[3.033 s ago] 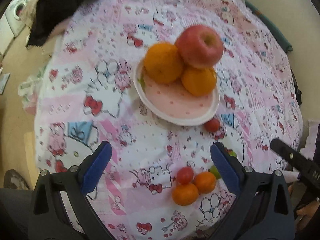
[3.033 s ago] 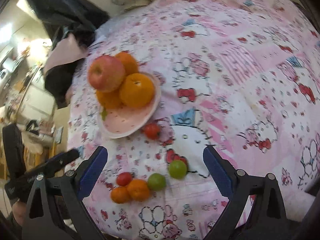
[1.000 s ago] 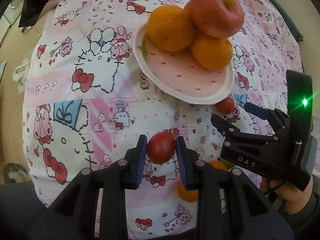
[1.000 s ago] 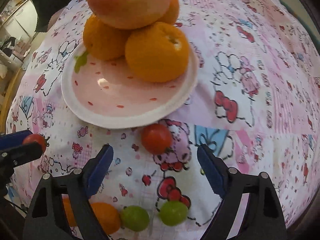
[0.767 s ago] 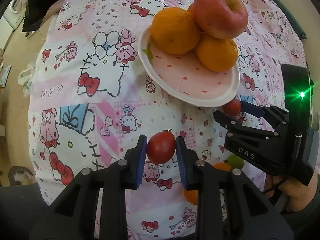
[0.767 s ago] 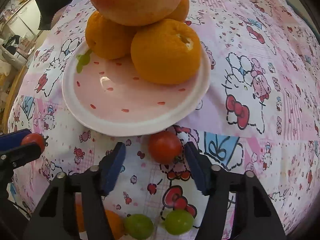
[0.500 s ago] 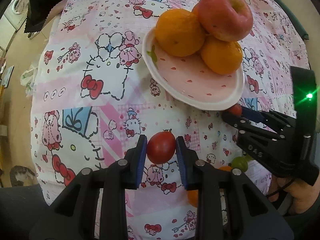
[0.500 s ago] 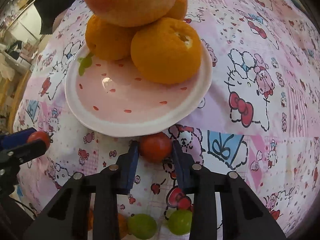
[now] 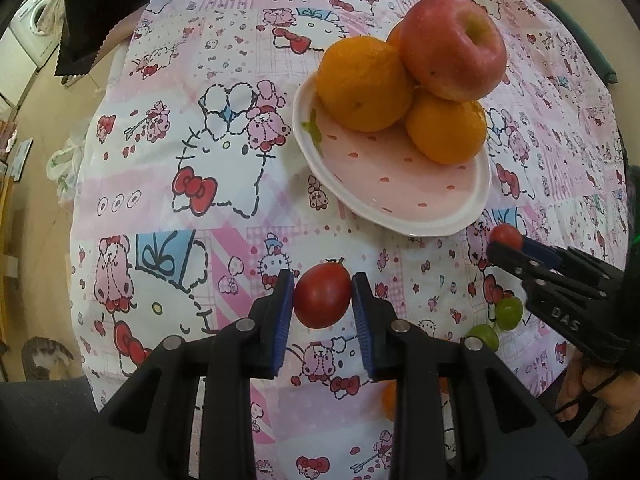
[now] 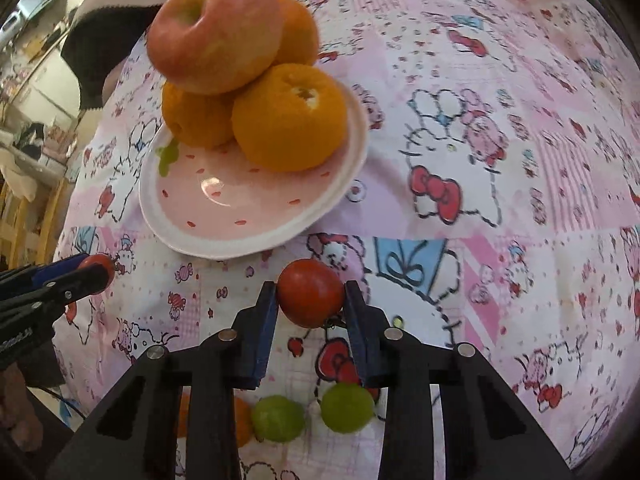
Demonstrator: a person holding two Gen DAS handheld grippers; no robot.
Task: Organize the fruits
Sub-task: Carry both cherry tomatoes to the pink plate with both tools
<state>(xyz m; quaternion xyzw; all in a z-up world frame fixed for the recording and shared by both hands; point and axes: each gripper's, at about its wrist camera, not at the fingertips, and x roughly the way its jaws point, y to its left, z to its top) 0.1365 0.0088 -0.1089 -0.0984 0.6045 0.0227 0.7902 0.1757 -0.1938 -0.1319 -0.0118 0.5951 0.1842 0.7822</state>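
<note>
Right tongs now closed on second tomato, lifted off cloth below plate; left tongs still gripping first tomato, lower centre.

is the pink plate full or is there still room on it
Still room. The pink plate holds three oranges with an apple stacked on top at the far side; its near half is bare.

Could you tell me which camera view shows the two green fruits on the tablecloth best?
The right wrist view: both green fruits lie whole between its gripper's arms. The left wrist view shows them small at its right edge, beside the other gripper.
</note>
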